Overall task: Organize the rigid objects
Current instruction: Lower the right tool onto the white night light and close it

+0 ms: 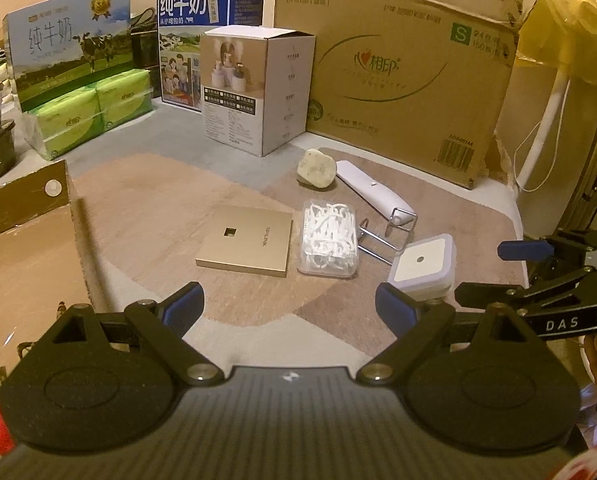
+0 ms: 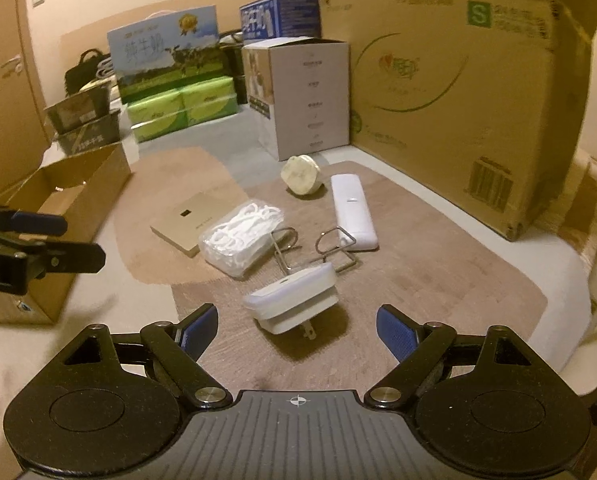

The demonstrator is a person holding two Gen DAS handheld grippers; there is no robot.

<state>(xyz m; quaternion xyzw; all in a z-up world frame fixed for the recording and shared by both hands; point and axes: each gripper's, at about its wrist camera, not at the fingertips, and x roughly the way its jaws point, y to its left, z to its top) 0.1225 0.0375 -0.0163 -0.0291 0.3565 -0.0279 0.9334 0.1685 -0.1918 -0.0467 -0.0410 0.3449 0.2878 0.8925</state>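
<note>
From the left wrist view, the left gripper point(image 1: 290, 308) hangs over the brown mat point(image 1: 158, 204) with its blue-tipped fingers point(image 1: 188, 304) wide apart and nothing between them. On the mat lies a flat gold square panel point(image 1: 245, 240). Just beside it, to the right, sits a clear plastic box of white floss picks point(image 1: 329, 238). Next to that box lie bent silver wire clips point(image 1: 386, 234). A white square plug-in night light point(image 1: 422, 266) sits near the right finger. Farther back are a cream-coloured round plug point(image 1: 316, 169) and a long white plastic stick point(image 1: 368, 190). An open brown cardboard box point(image 1: 22, 240) stands at the left. The right gripper point(image 1: 538, 272) pokes in from the right edge.

From the right wrist view, the right gripper point(image 2: 298, 330) also has its fingers wide apart, holding nothing. The night light point(image 2: 294, 296) lies tipped on its side just in front of the fingers, its metal prongs pointing toward the camera. Behind it are the wire clips point(image 2: 330, 248), the floss box point(image 2: 242, 236), the gold panel point(image 2: 188, 220), the white stick point(image 2: 352, 210) and the round plug point(image 2: 300, 176). The cardboard box point(image 2: 74, 200) is at the left, and the left gripper point(image 2: 58, 240) shows in front of it.
</note>
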